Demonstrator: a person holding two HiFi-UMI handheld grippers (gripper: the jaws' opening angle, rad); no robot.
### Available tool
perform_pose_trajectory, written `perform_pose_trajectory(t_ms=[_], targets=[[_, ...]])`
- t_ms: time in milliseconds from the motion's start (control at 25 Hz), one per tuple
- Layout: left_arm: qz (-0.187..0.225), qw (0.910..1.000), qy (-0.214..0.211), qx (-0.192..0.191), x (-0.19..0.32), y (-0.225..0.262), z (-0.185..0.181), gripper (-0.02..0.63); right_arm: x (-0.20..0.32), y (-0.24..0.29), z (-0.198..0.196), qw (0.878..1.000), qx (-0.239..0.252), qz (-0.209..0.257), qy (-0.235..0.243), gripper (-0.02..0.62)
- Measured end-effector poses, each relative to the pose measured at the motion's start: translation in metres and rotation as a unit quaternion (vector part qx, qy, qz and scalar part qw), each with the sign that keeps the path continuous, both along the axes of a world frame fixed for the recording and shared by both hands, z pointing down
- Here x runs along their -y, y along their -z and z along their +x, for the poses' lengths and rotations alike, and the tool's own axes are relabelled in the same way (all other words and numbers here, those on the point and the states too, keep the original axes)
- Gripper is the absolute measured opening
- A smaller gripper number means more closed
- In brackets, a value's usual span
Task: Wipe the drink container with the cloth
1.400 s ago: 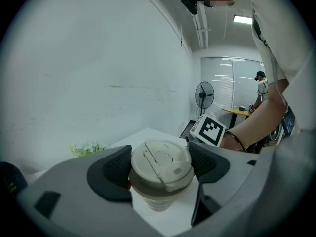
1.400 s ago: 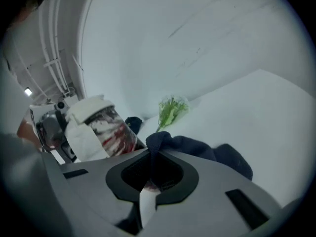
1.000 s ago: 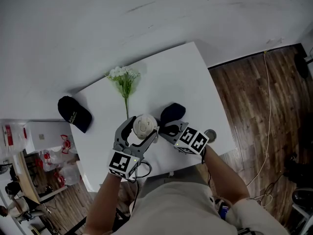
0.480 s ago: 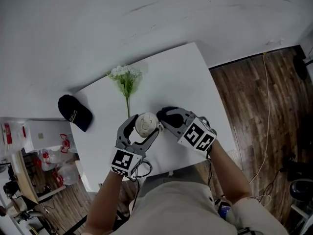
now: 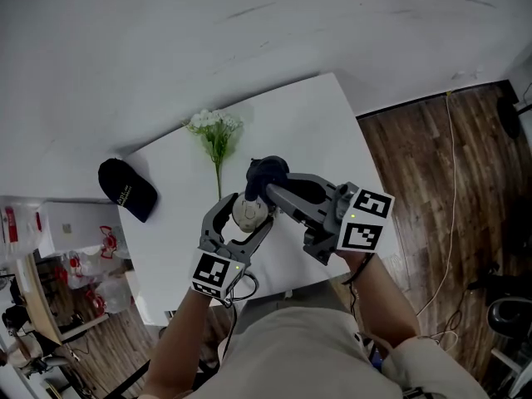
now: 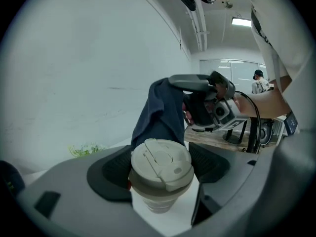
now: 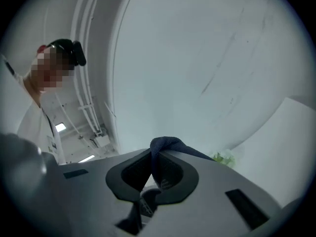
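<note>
- Two tools: the left tool pinches the upright cup, and the right tool pinches the cloth.
- The cloth hangs just over the cup's far side, so the wipe probably goes downward.

Indoor workroom, probably a lab or office: a white table against a plain white wall, wood-plank floor with a trailing cable, cluttered shelving, exposed ceiling pipes and a strip light
</note>
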State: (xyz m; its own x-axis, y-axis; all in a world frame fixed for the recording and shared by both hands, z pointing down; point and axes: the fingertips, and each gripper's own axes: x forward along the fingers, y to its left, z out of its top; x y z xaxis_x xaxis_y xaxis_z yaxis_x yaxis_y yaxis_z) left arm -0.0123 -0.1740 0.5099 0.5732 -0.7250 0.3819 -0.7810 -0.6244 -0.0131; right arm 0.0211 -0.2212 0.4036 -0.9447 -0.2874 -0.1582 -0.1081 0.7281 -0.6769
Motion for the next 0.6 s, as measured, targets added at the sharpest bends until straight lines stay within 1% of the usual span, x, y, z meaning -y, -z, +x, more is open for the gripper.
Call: perform_pose_trajectory(t_ms=[40, 80, 120, 200, 320, 400, 480, 520, 600], targets=[[0.005, 1.0, -0.002, -0.001, 0.001, 0.001, 0.001, 0.37, 0.001, 0.003, 0.0, 1.0, 0.008, -0.002, 0.003, 0.038], [0.008, 1.0, -0.003, -0.001, 0.001, 0.001, 0.001, 0.37, 0.004, -0.004, -0.001, 1.0, 0.002, -0.009, 0.001, 0.037], [0.009, 1.0, -0.003, -0.001, 0.001, 0.002, 0.001, 0.37, 0.008, -0.019, -0.001, 1.0, -0.014, -0.022, -0.004, 0.037], [0.009, 1.0, -0.002, -0.003, 0.0, 0.002, 0.002, 0.37, 0.013, -0.064, -0.002, 0.996, -0.053, -0.071, -0.008, 0.038], [0.009, 0.9999, -0.002, -0.004, 0.0, 0.002, 0.001, 0.37, 0.008, -0.13, -0.006, 0.983, -0.084, -0.161, -0.004, 0.037], [0.01, 0.9999, -0.004, -0.004, 0.001, 0.003, 0.002, 0.37, -0.003, -0.164, -0.012, 0.975, -0.103, -0.196, -0.001, 0.037], [0.011, 0.9999, -0.006, -0.004, 0.0, 0.003, 0.001, 0.37, -0.013, -0.191, -0.013, 0.968, -0.126, -0.215, -0.007, 0.037], [0.01, 0.9999, -0.007, -0.004, 0.0, 0.003, 0.001, 0.37, -0.019, -0.203, -0.012, 0.965, -0.145, -0.217, -0.007, 0.037], [0.01, 0.9999, -0.007, -0.004, 0.0, 0.002, 0.0, 0.37, -0.036, -0.224, -0.01, 0.958, -0.196, -0.207, 0.011, 0.037]])
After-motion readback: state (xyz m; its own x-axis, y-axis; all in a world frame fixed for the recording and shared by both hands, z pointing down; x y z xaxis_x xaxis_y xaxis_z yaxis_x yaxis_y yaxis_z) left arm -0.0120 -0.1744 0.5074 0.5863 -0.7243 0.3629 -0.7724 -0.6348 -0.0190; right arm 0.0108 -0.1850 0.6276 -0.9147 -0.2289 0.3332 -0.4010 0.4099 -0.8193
